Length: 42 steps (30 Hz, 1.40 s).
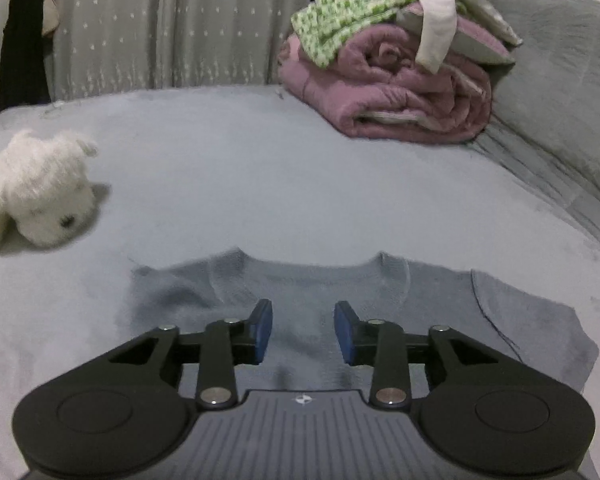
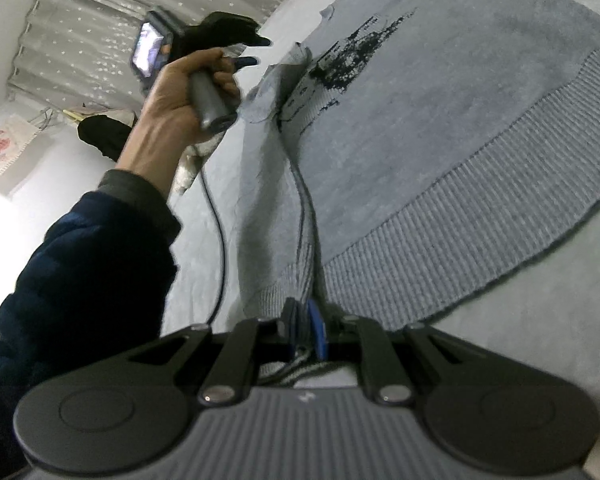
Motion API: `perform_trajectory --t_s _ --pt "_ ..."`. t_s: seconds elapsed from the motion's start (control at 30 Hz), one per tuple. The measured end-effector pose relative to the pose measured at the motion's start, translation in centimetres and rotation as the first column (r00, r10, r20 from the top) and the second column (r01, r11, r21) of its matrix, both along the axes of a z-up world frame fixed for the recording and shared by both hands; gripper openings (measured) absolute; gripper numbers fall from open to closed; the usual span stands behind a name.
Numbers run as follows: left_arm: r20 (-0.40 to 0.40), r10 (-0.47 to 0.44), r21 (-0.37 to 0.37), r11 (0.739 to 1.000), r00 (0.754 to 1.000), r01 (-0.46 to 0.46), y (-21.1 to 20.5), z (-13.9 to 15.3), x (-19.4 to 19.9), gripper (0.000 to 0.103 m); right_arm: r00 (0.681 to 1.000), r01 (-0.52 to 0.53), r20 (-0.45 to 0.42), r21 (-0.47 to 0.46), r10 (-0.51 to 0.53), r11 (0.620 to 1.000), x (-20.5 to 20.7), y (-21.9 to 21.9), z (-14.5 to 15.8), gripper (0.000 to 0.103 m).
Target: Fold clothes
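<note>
Honestly, most of the risk sits at the left gripper (image 1: pixel 303 332): its jaws are parted partway with nothing between them, hovering over the collar end of the sweater (image 1: pixel 340 292), which is spread flat on the bed (image 1: pixel 260 168). If cloth is pinched too shallow there, only one layer could get lifted and the fold would bunch. Over on the right gripper (image 2: pixel 305 330), the jaws are clamped nearly closed on the ribbed hem corner; a hard tug could stretch the knit or drag the whole thing askew. No readable writing is seen, just a dark knitted pattern (image 2: pixel 340 60) and a small white emblem on each gripper body.
</note>
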<state>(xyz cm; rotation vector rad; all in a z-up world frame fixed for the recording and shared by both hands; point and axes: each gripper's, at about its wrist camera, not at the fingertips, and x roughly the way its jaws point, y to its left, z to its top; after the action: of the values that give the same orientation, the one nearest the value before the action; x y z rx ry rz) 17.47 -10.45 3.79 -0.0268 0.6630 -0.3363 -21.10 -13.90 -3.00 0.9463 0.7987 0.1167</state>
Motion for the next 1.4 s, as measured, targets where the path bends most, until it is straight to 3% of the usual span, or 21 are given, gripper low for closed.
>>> perform_trajectory --t_s 0.2,0.43,0.6,0.93,1.4 --pt "-0.037 0.087 -0.114 0.989 0.995 -0.091 7.6 3.2 -3.0 0.038 1.000 0.004 0.010 -0.008 -0.004 1.000 0.5 -0.1 0.5 0.010" --pt "-0.151 0.135 -0.108 0.983 0.979 -0.152 13.5 1.1 -10.4 0.040 1.000 -0.031 -0.001 -0.025 0.031 0.999 0.8 0.5 0.6 0.010" --pt "-0.251 0.133 -0.095 0.982 0.959 -0.162 13.6 -1.2 -14.3 0.040 1.000 -0.023 0.006 -0.069 0.024 0.997 0.6 0.5 1.2 0.010" --pt "-0.297 0.103 0.009 0.994 0.949 -0.106 13.0 -4.0 -17.9 0.040 0.994 -0.098 -0.060 -0.131 0.090 0.987 1.7 -0.5 0.8 0.011" --pt "-0.327 0.050 -0.001 0.999 0.944 -0.053 14.1 -3.7 -19.7 0.040 0.981 -0.196 -0.044 -0.220 0.191 0.956 2.2 -0.2 2.1 0.015"
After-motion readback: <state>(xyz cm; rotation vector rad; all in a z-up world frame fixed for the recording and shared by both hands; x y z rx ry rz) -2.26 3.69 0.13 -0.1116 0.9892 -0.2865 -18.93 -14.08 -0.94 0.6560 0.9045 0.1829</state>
